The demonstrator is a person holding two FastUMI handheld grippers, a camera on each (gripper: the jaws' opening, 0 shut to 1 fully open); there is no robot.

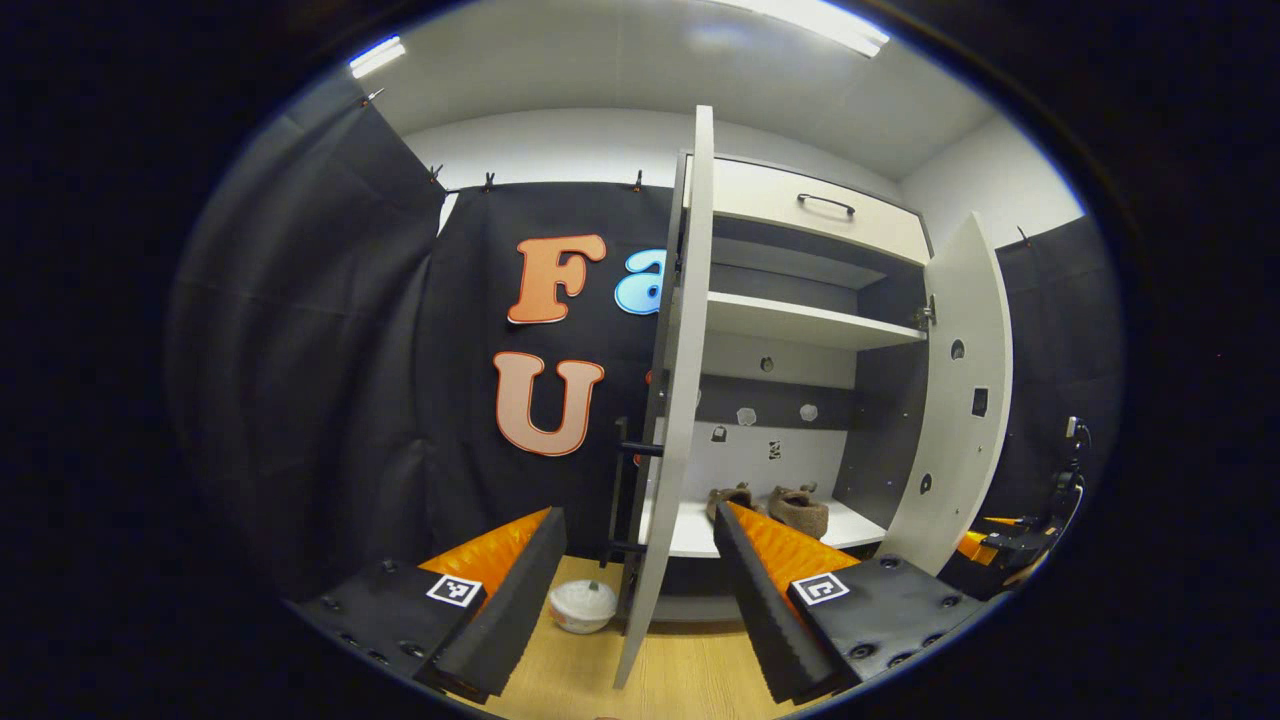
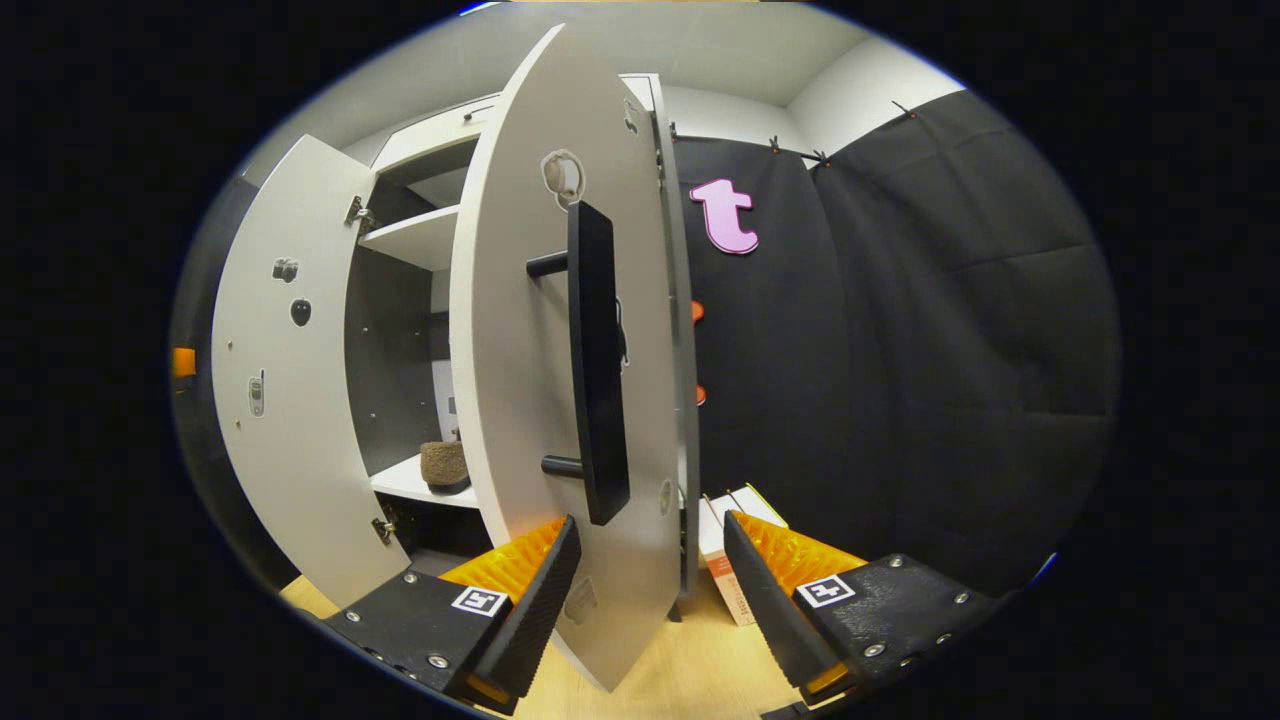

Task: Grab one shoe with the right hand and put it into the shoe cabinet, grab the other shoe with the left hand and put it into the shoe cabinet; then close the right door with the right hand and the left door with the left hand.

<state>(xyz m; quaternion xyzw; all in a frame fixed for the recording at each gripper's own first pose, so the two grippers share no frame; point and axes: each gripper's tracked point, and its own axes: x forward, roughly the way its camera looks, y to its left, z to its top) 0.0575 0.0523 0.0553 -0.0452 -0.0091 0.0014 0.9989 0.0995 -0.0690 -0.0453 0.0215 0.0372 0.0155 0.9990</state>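
Two brown fuzzy shoes [image 1: 735, 497] [image 1: 800, 508] sit side by side on the lower shelf [image 1: 850, 525] of the white shoe cabinet. Both doors stand open. In the left gripper view the left door [image 1: 672, 400] is edge-on just ahead, and my left gripper [image 1: 640, 600] is open with that door's lower edge between its fingers, apart from them. In the right gripper view the right door [image 2: 520, 380] with its black bar handle [image 2: 597, 370] is close in front. My right gripper [image 2: 650, 590] is open around the door's bottom edge. One shoe [image 2: 444, 465] shows past the door.
A white bowl [image 1: 582, 605] lies on the wooden floor by the left door. A small box [image 2: 725, 560] stands on the floor beside the right door. The far door [image 2: 290, 400] swings wide. Upper shelf [image 1: 800, 320] and a drawer [image 1: 820, 205] sit above.
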